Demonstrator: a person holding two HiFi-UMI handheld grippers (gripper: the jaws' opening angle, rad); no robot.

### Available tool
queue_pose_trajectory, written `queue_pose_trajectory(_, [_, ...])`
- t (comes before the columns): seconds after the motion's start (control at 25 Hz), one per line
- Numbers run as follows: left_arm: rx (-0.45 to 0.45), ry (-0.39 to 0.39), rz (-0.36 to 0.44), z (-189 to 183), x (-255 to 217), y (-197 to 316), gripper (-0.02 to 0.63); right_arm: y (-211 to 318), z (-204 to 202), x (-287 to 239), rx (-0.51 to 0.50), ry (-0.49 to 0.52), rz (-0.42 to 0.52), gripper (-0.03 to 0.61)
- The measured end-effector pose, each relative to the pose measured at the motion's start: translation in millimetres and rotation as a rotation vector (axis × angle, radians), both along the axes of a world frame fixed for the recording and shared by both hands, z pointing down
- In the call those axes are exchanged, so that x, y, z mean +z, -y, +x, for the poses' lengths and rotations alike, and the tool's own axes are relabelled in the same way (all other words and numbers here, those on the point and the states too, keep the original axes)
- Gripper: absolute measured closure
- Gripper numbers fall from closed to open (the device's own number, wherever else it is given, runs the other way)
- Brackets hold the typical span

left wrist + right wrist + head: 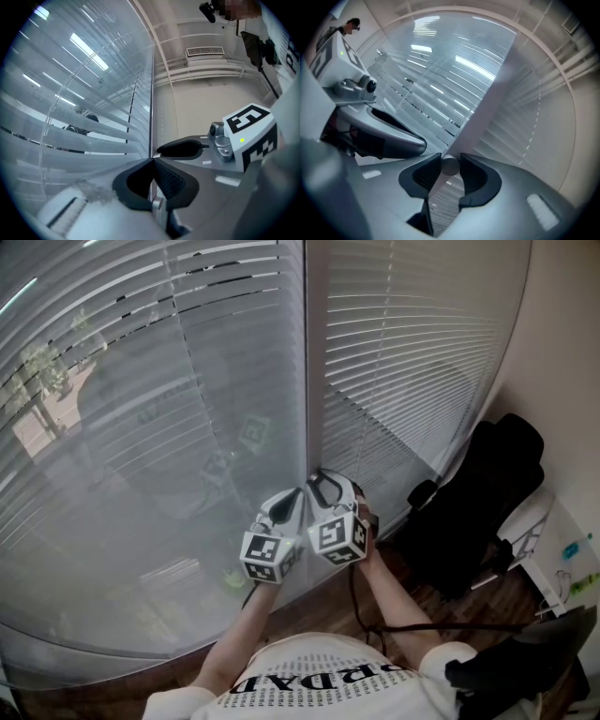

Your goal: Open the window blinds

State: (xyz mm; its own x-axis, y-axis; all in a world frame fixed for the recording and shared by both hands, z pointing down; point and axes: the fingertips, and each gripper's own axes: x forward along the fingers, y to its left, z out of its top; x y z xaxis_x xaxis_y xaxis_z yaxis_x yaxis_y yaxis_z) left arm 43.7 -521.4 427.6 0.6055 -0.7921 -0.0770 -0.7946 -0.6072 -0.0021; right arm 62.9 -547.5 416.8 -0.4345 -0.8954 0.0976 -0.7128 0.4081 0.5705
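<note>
Two grey slatted blinds cover the windows, a left blind [141, 409] and a right blind [412, 352], with a pale upright frame [314, 362] between them. Both grippers are held side by side at this frame, low down. My right gripper [328, 482] [450, 165] is shut on the blind's tilt wand [487, 93], a pale rod that slants up from the jaws; its round grey section sits pinched between the dark pads [424, 174]. My left gripper [296, 493] [153, 160] is just to its left, fingertips together, with nothing visible between them. The left blind's slats let some outdoor view through.
A black chair [478, 512] stands right of the window, with a white table edge [562, 559] beyond it. A black cable [412, 626] trails over the wood floor [441, 606]. A thin pull cord [375, 352] hangs before the right blind.
</note>
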Motion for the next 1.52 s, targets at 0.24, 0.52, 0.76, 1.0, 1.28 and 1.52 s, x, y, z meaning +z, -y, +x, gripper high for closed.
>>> queue_pose_trajectory(0.24, [-0.003,-0.001,0.003,-1,1,1,0.621,3,4,0,-0.005,0.186,-0.08,0.444])
queue_pose_trajectory(0.52, [-0.011,-0.011,0.004,-2,1,0,0.621,6,8,9,0.013,0.315,-0.145,0.444])
queue_pose_trajectory(0.76, [-0.007,-0.005,0.005,-3,4,0,0.621,8,13,9,0.031,0.413,-0.181,0.443])
queue_pose_trajectory(1.0, [-0.011,-0.006,0.003,-4,-9,-2,0.621,8,15,6,0.025,0.587,-0.277,0.443])
queue_pose_trajectory(1.28, [-0.019,-0.012,0.006,-6,-12,-2,0.621,9,15,5,0.029,0.553,-0.254,0.442])
queue_pose_trajectory(1.52, [-0.015,-0.012,0.002,-6,-10,-2,0.621,-2,10,-4,0.011,0.296,-0.127,0.439])
